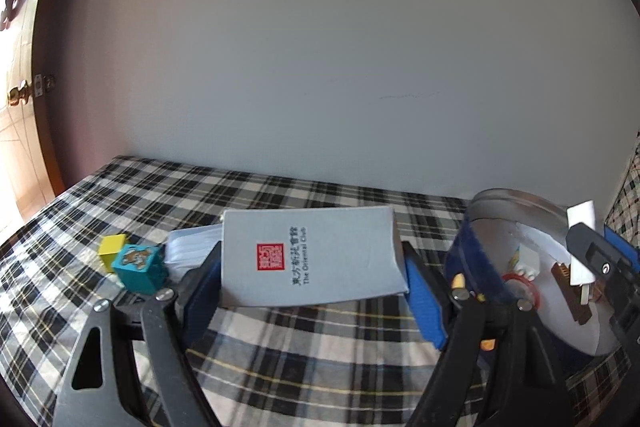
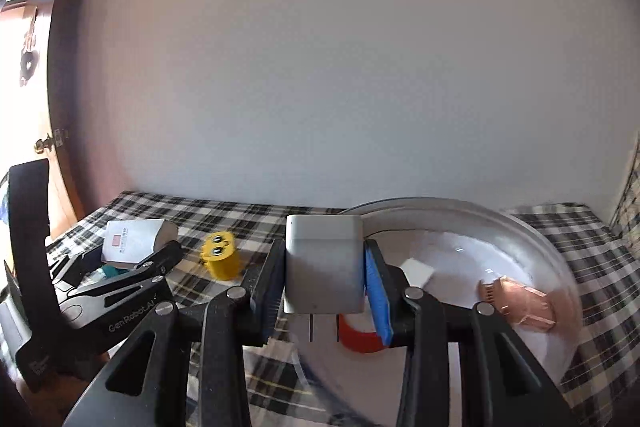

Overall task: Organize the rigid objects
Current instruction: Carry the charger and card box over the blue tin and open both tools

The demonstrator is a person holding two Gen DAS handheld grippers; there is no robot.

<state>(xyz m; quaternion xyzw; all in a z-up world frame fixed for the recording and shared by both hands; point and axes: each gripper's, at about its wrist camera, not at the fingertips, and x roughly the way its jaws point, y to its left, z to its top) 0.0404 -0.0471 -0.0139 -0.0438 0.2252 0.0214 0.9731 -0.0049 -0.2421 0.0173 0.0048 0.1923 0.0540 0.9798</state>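
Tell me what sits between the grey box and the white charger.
Right wrist view: the yellow toy stands between the grey box and the white charger.

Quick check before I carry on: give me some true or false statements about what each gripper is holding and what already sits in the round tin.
1. The left gripper clamps a flat grey card box with a red seal. True.
2. The right gripper is open, with nothing between its fingers. False: it is shut on a white cube-shaped plug adapter, prongs pointing down.
3. A brown comb-like plastic piece lies inside the round blue-walled metal tin. True.
4. The teal cube with a cartoon picture is in the tin. False: it sits on the black-and-white plaid cloth.
5. The yellow toy with big eyes stands on the cloth outside the tin. True.
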